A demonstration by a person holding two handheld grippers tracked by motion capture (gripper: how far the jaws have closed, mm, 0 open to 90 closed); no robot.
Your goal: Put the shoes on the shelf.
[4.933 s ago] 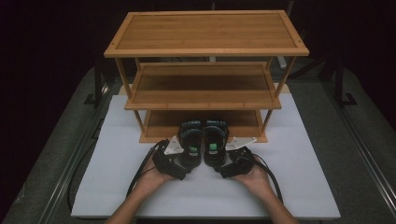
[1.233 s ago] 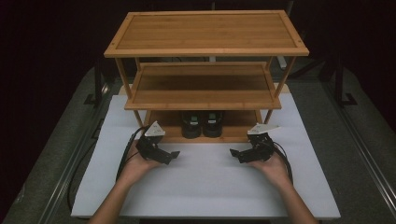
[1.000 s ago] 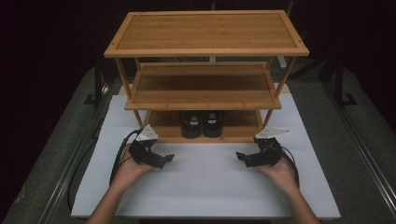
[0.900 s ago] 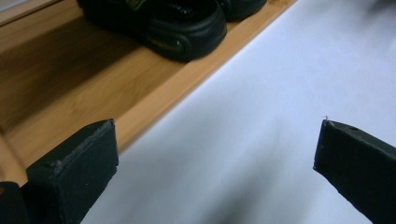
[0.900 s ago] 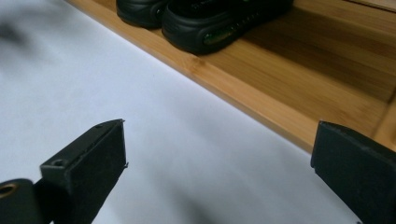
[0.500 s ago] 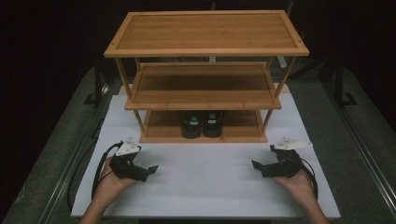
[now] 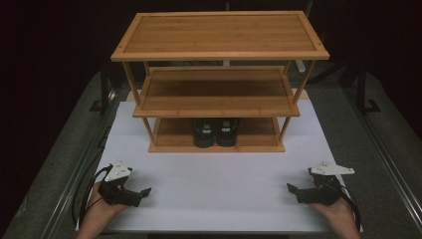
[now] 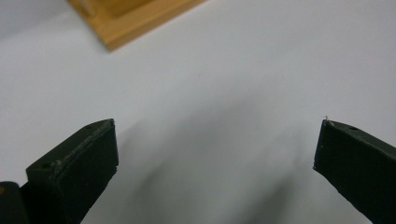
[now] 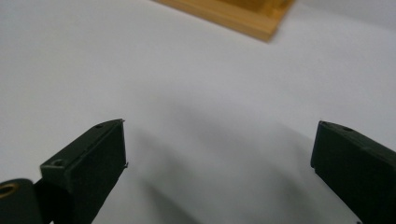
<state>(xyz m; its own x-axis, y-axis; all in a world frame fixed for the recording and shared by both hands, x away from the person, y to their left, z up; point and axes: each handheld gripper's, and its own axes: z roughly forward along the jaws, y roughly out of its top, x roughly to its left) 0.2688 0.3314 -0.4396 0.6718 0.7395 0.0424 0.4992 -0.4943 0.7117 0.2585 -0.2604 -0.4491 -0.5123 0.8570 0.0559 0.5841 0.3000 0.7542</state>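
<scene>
- My left gripper (image 7: pixel 144 191) had its fingers (image 8: pixel 74 163) wide apart, holding nothing.
- My right gripper (image 7: pixel 292 189) gaped the same, empty.
- The shoes (image 7: pixel 215 132) sat on the rack's (image 7: pixel 219 35) bottom shelf, well beyond both fingers, between them.

black shoes (image 7: pixel 215 132), paired upright, rack's bottom shelf (image 7: pixel 259 141)

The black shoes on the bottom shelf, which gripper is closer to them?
The left gripper, though only slightly. It rests on the white mat in front of the black shoes and off to their left; the right gripper sits in front and off to their right, both open and empty.
</scene>
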